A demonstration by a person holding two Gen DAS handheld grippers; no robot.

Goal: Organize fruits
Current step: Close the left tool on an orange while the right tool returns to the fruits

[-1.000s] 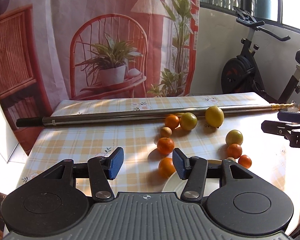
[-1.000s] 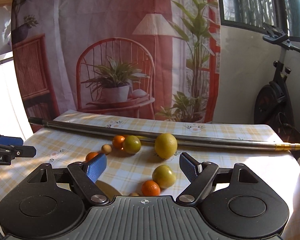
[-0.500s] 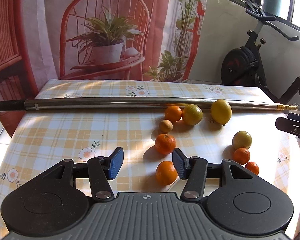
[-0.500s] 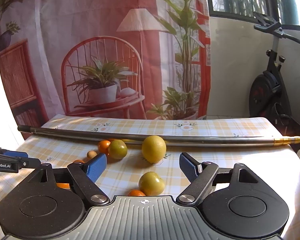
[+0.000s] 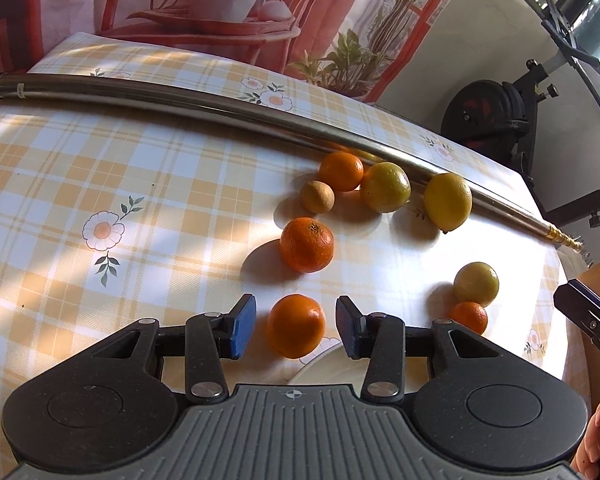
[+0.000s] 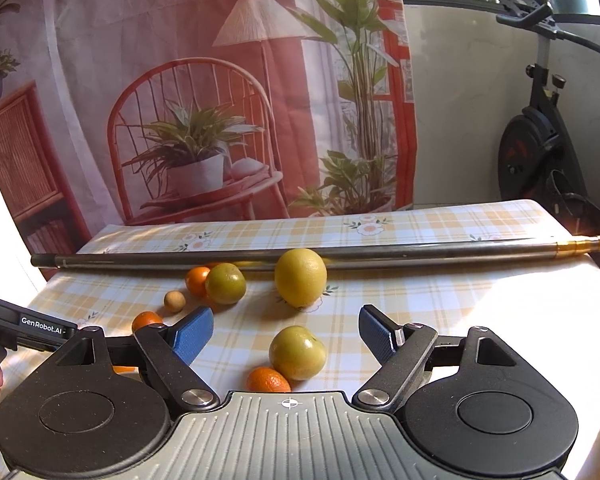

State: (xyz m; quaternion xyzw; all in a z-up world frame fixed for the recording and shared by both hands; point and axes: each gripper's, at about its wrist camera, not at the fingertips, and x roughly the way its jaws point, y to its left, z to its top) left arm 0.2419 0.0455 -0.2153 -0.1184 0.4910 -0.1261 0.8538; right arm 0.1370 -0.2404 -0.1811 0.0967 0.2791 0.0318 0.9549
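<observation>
Round dimpled orange (image 5: 296, 326) between blue-padded left tool (image 5: 296, 327) fingers

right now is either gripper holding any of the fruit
Nothing is held. The left gripper is open with an orange between its pads, untouched. The right gripper is open above a yellow-green fruit.

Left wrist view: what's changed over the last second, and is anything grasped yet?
The left gripper has tipped down and moved in, so the nearest orange now sits between its open fingers, not clamped. The right gripper has eased forward toward the greenish-yellow fruit, also open. Nothing was grasped or released. The fruits, the metal pole and the plate lie as before.
</observation>
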